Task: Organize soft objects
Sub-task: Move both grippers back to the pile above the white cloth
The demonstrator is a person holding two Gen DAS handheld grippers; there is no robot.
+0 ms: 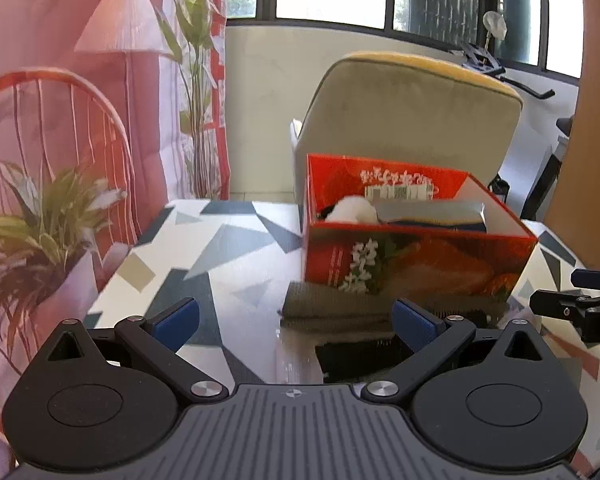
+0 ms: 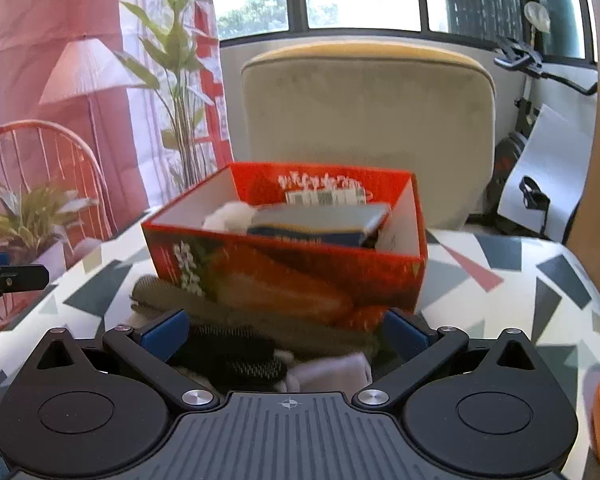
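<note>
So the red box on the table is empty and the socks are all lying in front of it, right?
Not quite. The red box isn't empty: the right wrist view shows something white and fluffy and folded dark blue items already inside. The rest holds: olive-grey socks, a black one and a white one lie in front of it on the table.

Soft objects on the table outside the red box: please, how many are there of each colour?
Olive-green: 1
Black: 1
White: 1
Total: 3, all lying in front of the red box, between the open right tool's fingers.
</note>
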